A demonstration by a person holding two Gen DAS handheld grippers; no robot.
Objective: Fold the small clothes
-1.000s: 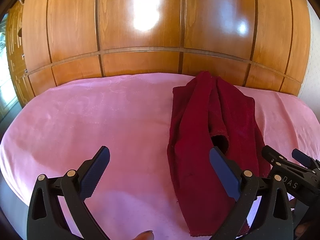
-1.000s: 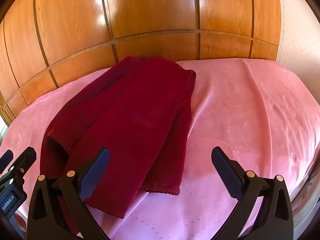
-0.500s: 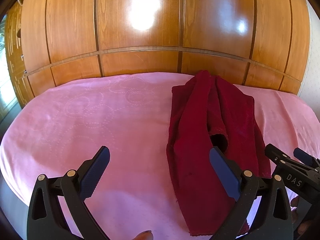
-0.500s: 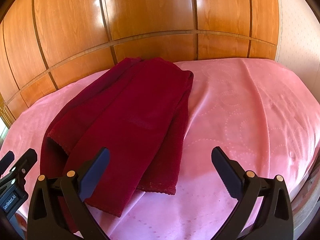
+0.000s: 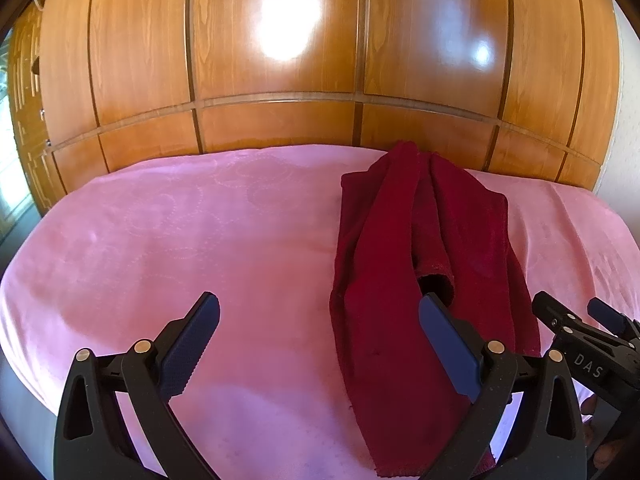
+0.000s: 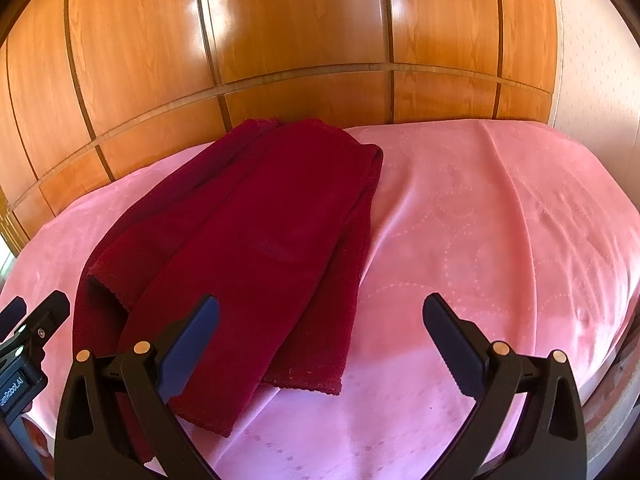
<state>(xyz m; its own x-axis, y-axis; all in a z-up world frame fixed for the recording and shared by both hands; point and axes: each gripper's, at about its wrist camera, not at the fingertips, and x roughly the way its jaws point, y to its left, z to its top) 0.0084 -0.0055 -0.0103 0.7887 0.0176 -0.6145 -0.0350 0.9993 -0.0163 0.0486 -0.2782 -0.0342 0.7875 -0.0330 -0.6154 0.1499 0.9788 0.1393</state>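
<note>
Both hand-held grippers hover spread wide and empty above a pink bedspread (image 5: 168, 240): the left gripper (image 5: 320, 320) with its right finger (image 5: 448, 344) over the near part of a dark red garment (image 5: 400, 280), the right gripper (image 6: 320, 320) with its left finger (image 6: 192, 340) over the same cloth. Folded lengthwise into a long strip, the garment lies flat on the bedspread, running from the near edge toward the glossy wooden panelling (image 5: 280, 60) behind the bed, an open sleeve end showing on top.
</note>
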